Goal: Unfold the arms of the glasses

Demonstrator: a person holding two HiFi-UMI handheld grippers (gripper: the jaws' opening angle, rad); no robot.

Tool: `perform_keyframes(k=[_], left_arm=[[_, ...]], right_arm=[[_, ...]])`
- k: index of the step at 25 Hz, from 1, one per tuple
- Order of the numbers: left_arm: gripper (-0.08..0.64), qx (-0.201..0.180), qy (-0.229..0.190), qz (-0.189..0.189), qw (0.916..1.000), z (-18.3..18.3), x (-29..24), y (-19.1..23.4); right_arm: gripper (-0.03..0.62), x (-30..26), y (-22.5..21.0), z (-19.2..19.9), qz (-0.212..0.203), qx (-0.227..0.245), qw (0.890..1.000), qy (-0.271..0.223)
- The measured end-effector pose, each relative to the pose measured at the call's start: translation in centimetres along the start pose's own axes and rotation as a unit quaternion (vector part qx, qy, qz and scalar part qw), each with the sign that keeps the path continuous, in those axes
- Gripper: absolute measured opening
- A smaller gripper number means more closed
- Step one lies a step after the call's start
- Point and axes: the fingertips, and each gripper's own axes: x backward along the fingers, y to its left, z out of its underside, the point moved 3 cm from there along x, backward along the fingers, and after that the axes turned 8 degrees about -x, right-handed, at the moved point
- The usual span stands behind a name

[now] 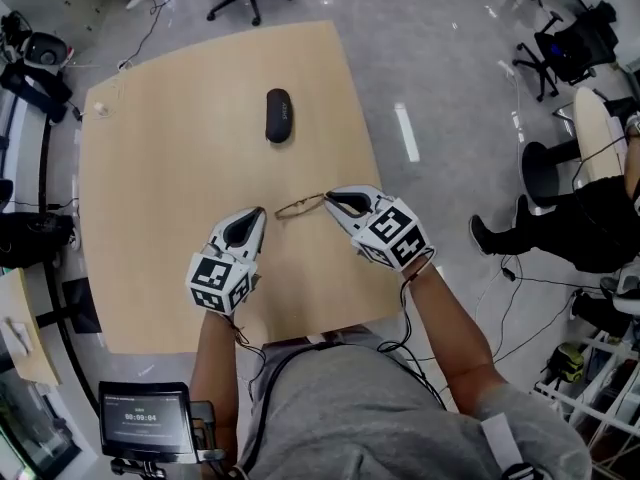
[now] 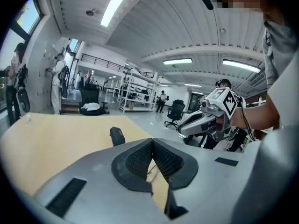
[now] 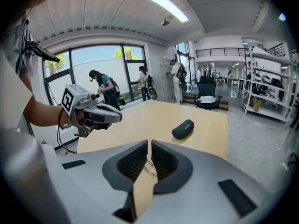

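Nothing is done yet, I judge: the glasses (image 1: 300, 206) lie mid-frame on the table (image 1: 170, 168), arms apparently folded, between my left gripper (image 1: 260, 212) and right gripper (image 1: 329, 198), both clenched empty.

A: Colours on the surface?
B: Table (image 1: 150, 218) pale wood, plain. Glasses case (image 1: 279, 115) black. Glasses (image 1: 298, 206) thin, brownish.
A: Tools?
B: Left gripper (image 1: 259, 211) and right gripper (image 1: 327, 198) grey, pads (image 3: 133, 162) black (marker cubes (image 1: 218, 280) black-and-white squares).

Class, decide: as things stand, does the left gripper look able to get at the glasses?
Probably yes: the glasses are just ahead of the left gripper with nothing between, though its shut fingers must open first.
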Motion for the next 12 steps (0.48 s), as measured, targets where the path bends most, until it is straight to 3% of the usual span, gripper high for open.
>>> perform_keyframes(k=[6, 12], left_arm=[[0.006, 0.037, 0.069, 0.034, 0.9963, 7.2, -4.2, -0.6], [0.006, 0.066, 0.105, 0.037, 0.9916, 12.4, -7.5, 0.0]], right_arm=[[0.009, -4.7, -2.4, 6.5, -0.011, 0.003, 0.996, 0.091], [0.011, -8.5, -5.1, 11.1, 0.002, 0.009, 0.989, 0.15]])
